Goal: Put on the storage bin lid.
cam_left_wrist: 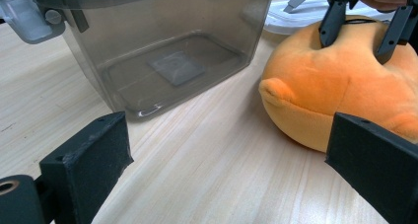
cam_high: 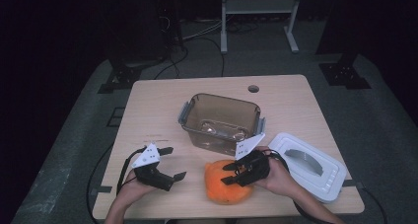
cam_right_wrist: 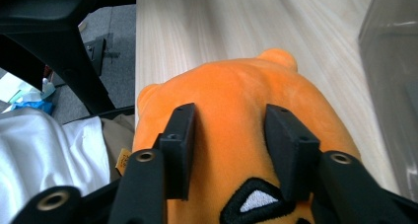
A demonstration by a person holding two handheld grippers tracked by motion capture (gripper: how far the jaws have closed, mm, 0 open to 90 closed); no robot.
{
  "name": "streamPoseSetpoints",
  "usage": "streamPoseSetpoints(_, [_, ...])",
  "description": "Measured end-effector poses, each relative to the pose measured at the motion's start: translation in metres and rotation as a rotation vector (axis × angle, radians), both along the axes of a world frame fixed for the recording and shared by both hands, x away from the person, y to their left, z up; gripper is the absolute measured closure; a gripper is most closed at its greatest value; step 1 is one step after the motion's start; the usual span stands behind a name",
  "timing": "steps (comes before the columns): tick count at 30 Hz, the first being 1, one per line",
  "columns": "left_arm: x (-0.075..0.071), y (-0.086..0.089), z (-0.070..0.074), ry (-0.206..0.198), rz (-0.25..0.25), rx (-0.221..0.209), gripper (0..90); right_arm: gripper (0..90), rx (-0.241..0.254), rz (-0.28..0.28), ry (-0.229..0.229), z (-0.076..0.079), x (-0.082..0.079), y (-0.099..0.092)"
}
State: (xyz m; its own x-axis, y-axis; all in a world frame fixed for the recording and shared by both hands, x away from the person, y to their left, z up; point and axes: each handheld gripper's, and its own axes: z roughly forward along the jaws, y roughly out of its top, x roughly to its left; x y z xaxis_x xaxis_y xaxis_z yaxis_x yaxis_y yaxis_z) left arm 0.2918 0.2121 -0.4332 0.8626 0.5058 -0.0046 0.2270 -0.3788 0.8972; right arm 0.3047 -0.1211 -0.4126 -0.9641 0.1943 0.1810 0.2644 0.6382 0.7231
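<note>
We start with the orange plush toy [cam_high: 227,182], which lies on the tabletop [cam_high: 162,105] near the front edge, just in front of the clear brown bin [cam_high: 220,120]. It has not been lifted yet, as far as we can tell; the bin is empty and its white lid [cam_high: 309,166] lies off to the right, so we judge that the grasp is only being made, with lifting, carrying and placing all left to do. Our right gripper [cam_high: 230,174] sits on top of the toy, its jaws at a middling width and sunk into the plush on either side of a fold of its back, pressing on it in the right gripper view. Our left gripper [cam_high: 173,163] rests wide apart and holds nothing, aimed low across the tabletop toward the bin and toy.
</note>
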Motion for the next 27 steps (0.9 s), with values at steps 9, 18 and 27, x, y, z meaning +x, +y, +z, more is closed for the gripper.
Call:
streamPoseSetpoints(9, [0.001, 0.004, -0.001, 0.004, 0.014, -0.003, 2.6, 68.0, -0.029, -0.008, 0.007, 0.005, -0.003, 0.005])
streamPoseSetpoints(18, [0.002, 0.012, 0.0, 0.002, 0.04, -0.019, 2.6, 74.3, -0.009, -0.018, 0.051, 0.014, 0.001, 0.005])
streamPoseSetpoints(27, [0.002, 0.019, 0.001, 0.002, 0.058, -0.032, 2.6, 75.8, 0.022, -0.03, 0.099, 0.02, 0.004, 0.004])
